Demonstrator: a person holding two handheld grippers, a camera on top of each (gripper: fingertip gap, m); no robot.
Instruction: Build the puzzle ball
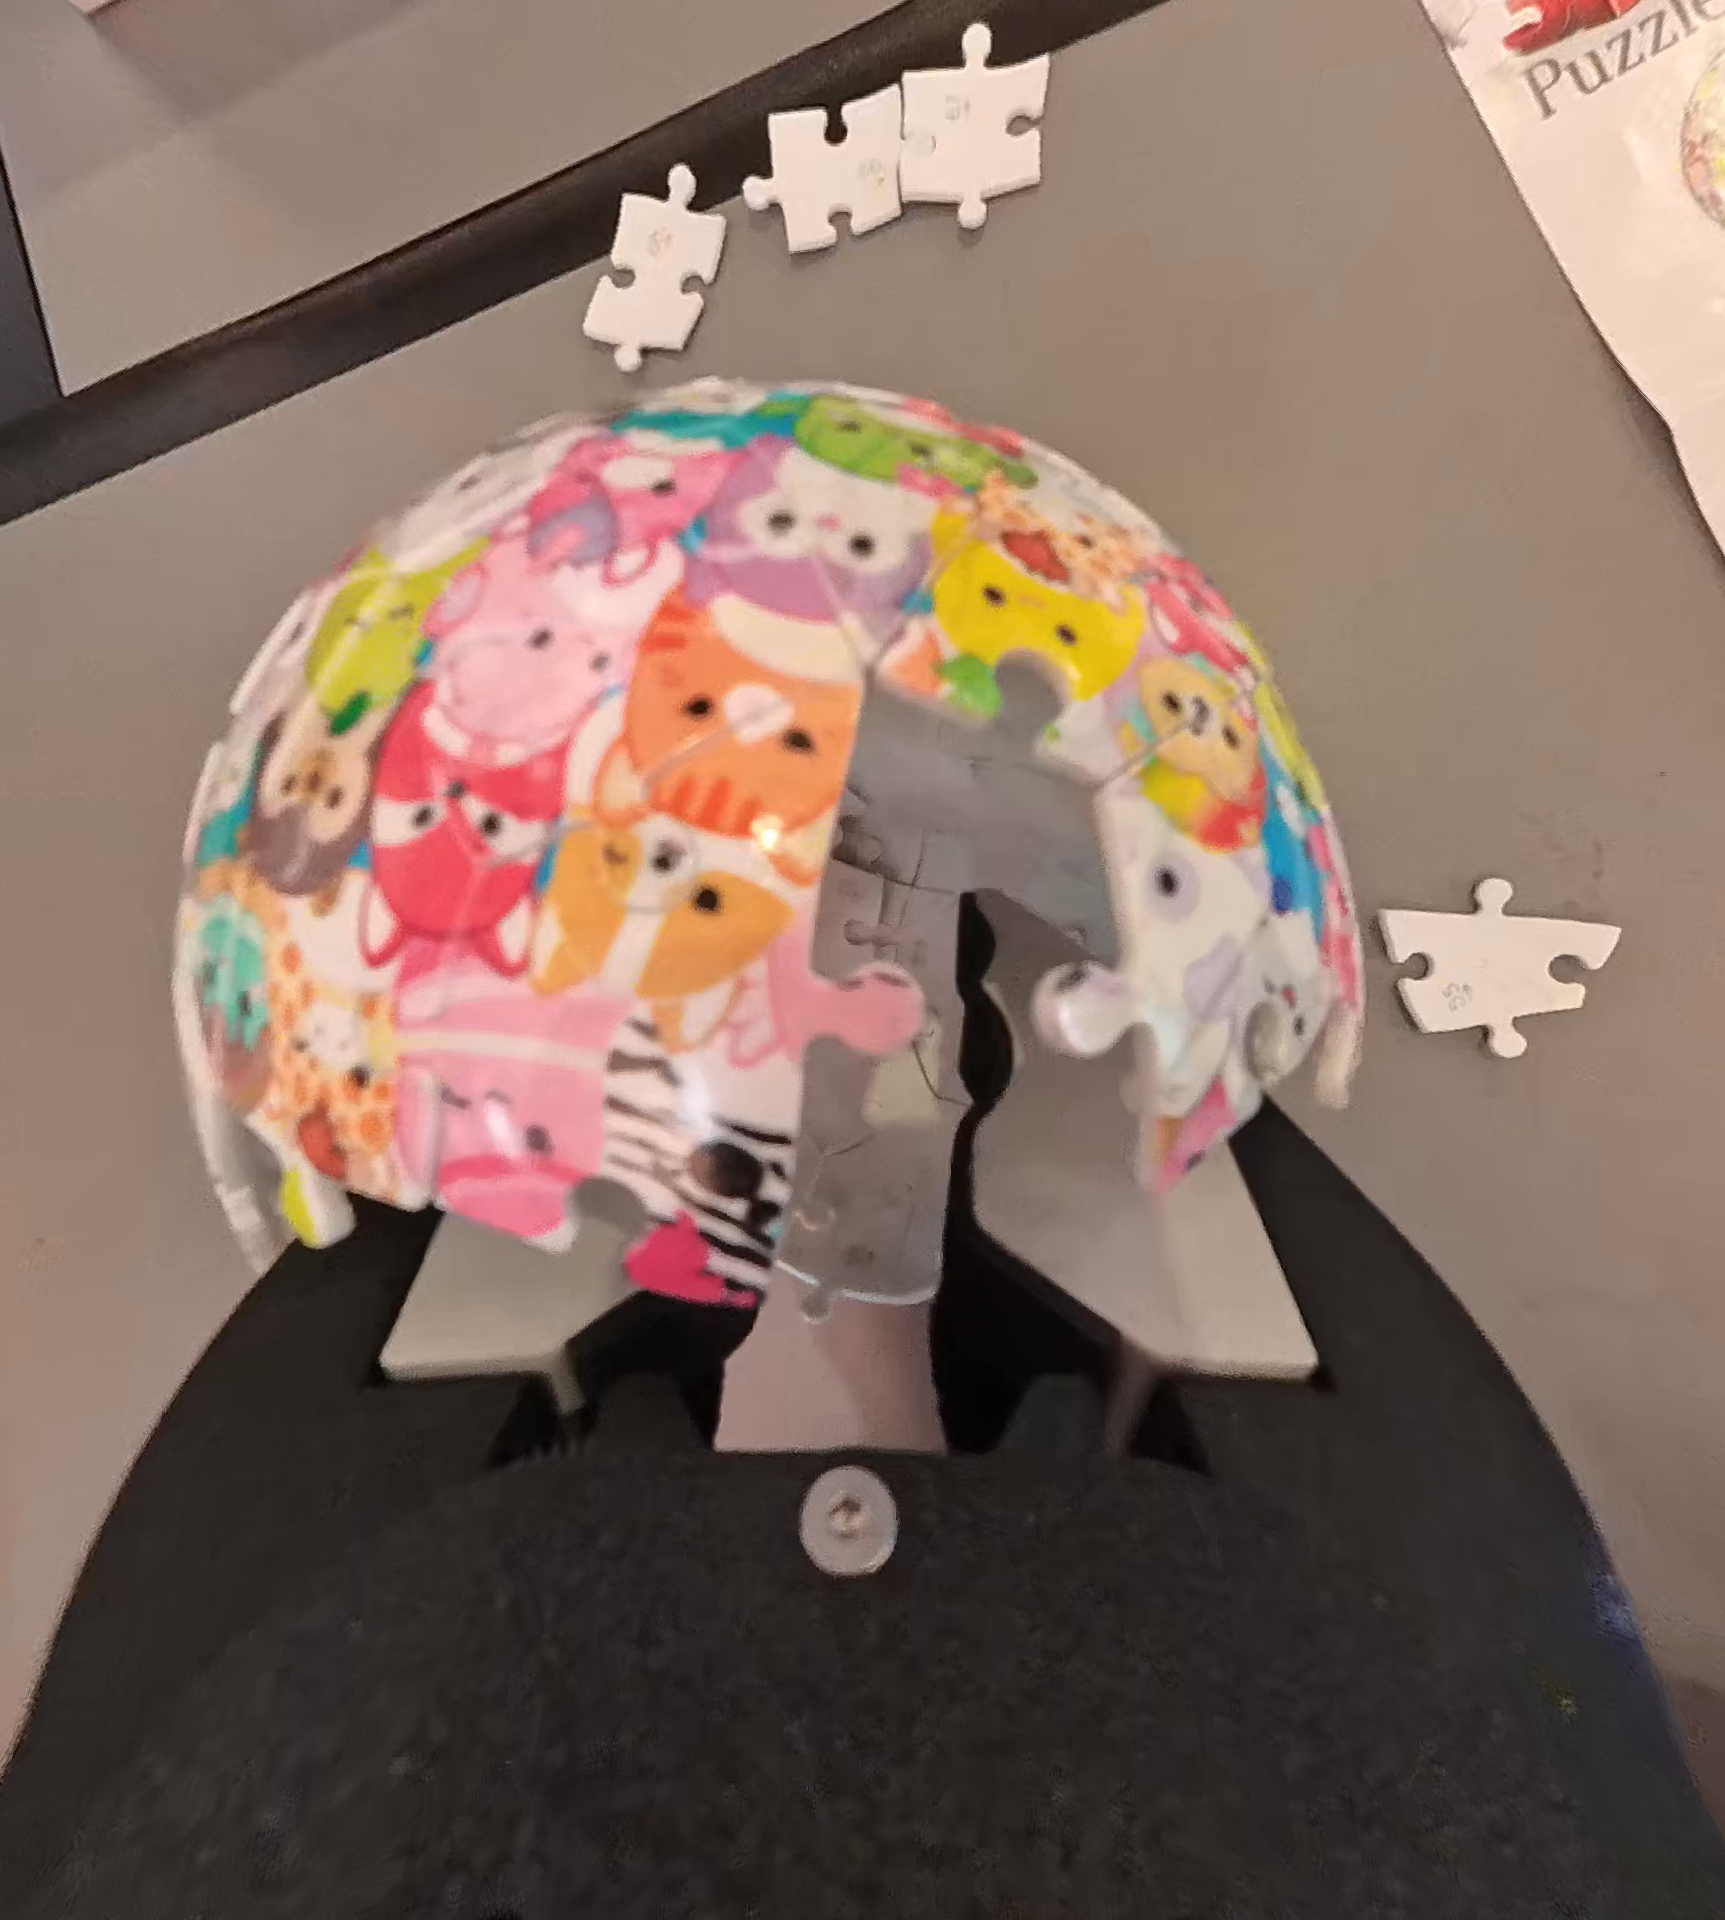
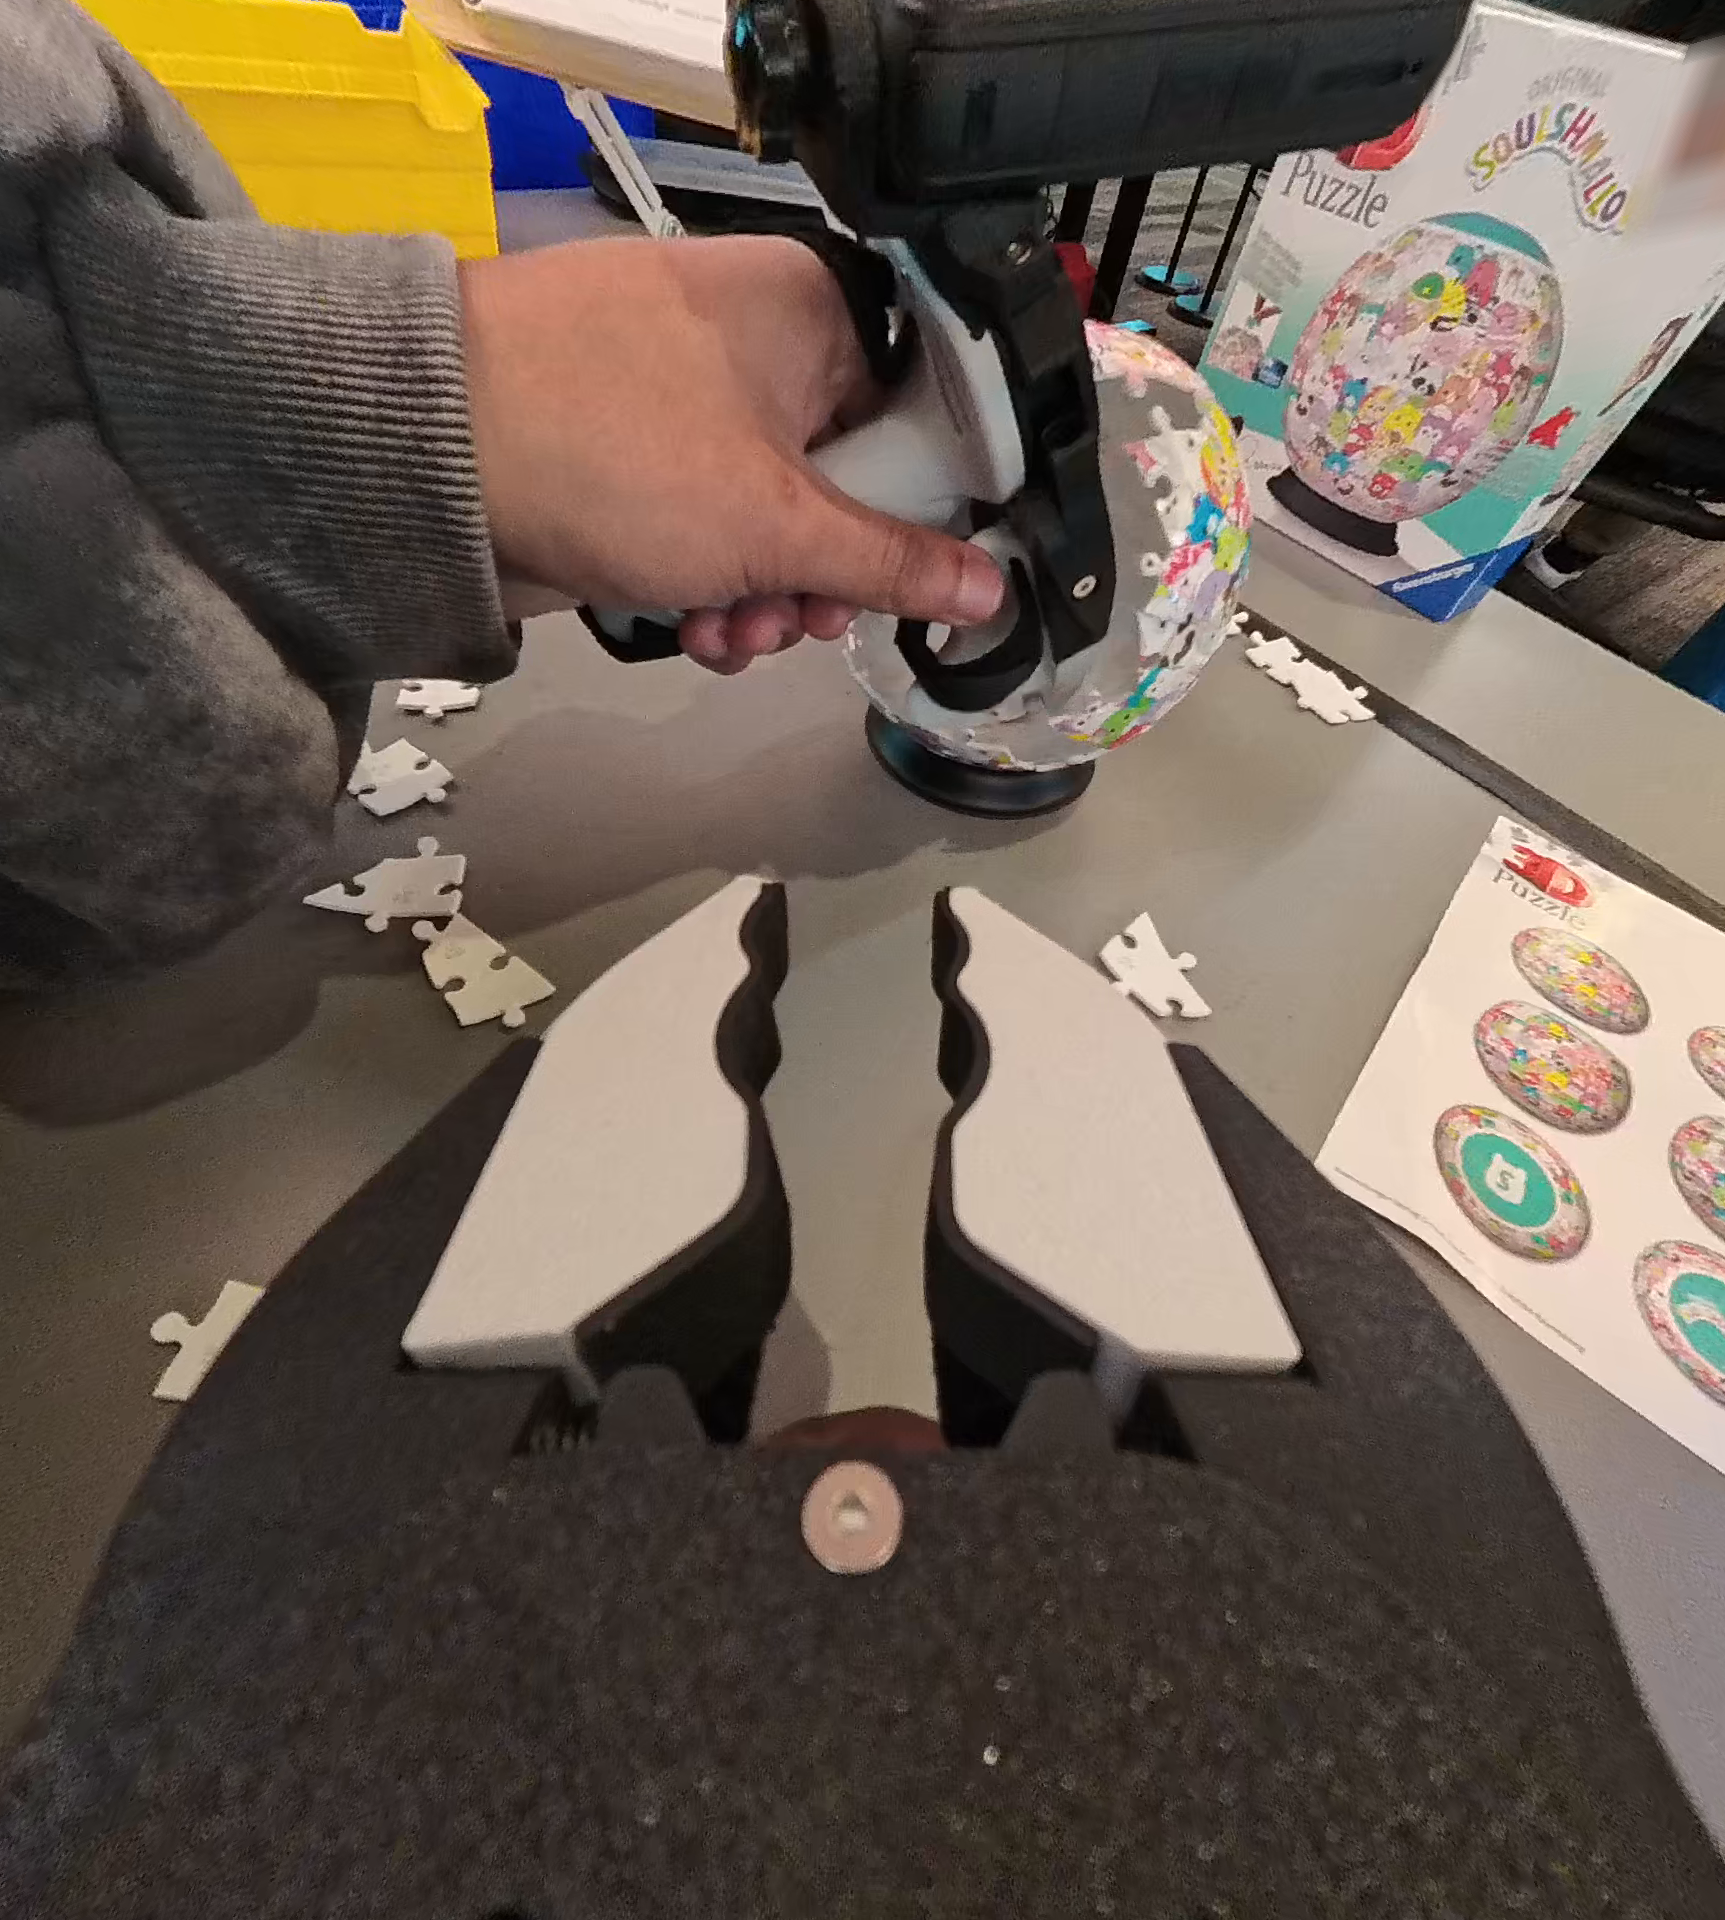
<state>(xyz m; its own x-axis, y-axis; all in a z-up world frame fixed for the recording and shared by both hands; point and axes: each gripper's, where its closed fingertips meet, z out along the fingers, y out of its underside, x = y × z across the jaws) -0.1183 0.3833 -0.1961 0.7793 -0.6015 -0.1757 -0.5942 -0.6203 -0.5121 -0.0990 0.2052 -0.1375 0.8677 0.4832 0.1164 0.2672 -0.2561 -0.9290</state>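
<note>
Puzzle ball point(image 1: 567, 831) is partly built: a glossy dome of bright cartoon-animal pieces with a jagged open gap point(image 1: 951, 894) on the near side, grey inner faces visible through it. In the right wrist view it sits on a dark round stand point(image 2: 983, 784) on the grey table point(image 2: 1253, 831), mid-far. Left claw point(image 1: 962, 1039) is at that gap, fingers mostly hidden by the shell; can't tell whether it is gripping. Right claw point(image 2: 858, 914) is open, empty, near side of the table. Loose white pieces point(image 1: 910, 140) lie face-down around the ball. Box point(image 2: 1440, 343) far right, instruction sheet point(image 2: 1616, 1143) right.
</note>
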